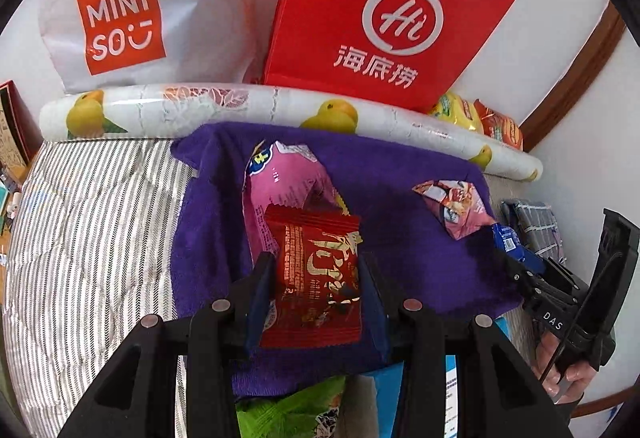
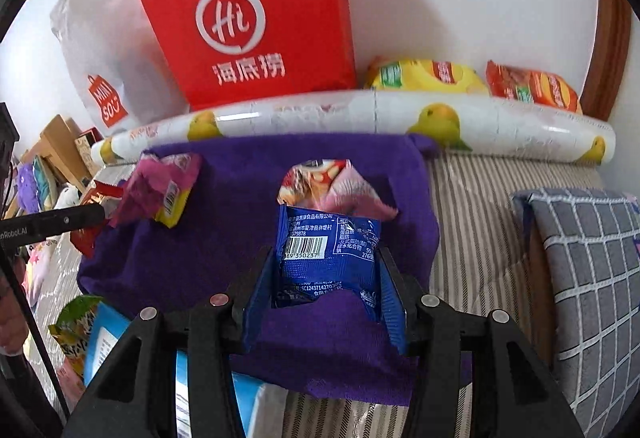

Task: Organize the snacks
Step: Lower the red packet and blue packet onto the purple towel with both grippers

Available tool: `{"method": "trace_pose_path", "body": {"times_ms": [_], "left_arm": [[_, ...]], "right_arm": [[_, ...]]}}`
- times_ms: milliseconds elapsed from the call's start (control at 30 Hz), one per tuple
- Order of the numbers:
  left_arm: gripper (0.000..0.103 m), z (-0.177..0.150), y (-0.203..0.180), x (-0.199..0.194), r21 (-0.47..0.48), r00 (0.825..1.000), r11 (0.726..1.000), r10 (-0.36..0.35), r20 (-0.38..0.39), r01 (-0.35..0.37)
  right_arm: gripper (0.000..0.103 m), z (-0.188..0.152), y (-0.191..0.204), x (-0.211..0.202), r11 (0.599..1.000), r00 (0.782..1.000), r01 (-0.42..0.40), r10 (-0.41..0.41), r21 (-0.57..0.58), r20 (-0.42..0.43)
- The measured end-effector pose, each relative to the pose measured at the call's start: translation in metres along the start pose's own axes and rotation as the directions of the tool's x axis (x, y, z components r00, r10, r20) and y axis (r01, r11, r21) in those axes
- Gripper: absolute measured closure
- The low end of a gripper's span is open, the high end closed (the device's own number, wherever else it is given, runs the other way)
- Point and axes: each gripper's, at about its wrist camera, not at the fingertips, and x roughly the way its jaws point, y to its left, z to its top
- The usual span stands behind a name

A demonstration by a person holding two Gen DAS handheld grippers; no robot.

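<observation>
My left gripper [image 1: 316, 270] is shut on a red snack packet [image 1: 318, 282] and holds it above a purple towel [image 1: 400, 250]. A larger pink snack bag [image 1: 280, 194] lies on the towel just beyond it. My right gripper [image 2: 326, 266] is shut on a blue snack packet [image 2: 328, 258] over the same towel [image 2: 248, 190]. A small pink packet [image 2: 336, 186] lies just beyond the blue one; in the left wrist view it [image 1: 452, 204] lies at the towel's right. The right gripper with the blue packet also shows at the right of the left wrist view [image 1: 516, 254].
A red Haidilao bag [image 1: 384, 18] and a white Miniso bag [image 1: 120, 18] stand against the wall behind a fruit-print roll [image 1: 240, 106]. Yellow [image 2: 424, 74] and orange [image 2: 532, 86] snack bags lie behind the roll. A checked cushion [image 2: 592, 270] is at right. Green packet [image 1: 292, 410] and blue box [image 2: 108, 350] lie near.
</observation>
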Motion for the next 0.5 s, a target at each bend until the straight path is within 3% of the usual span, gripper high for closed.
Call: {"method": "trace_pose_path", "body": {"times_ms": [500], "left_arm": [[0.063, -0.013, 0.005, 0.018, -0.010, 0.999, 1.000, 0.009, -0.049, -0.010]], "right_arm": [[0.053, -0.006, -0.002, 0.010, 1.000, 1.000, 0.007, -0.007, -0.001, -0.025]]}}
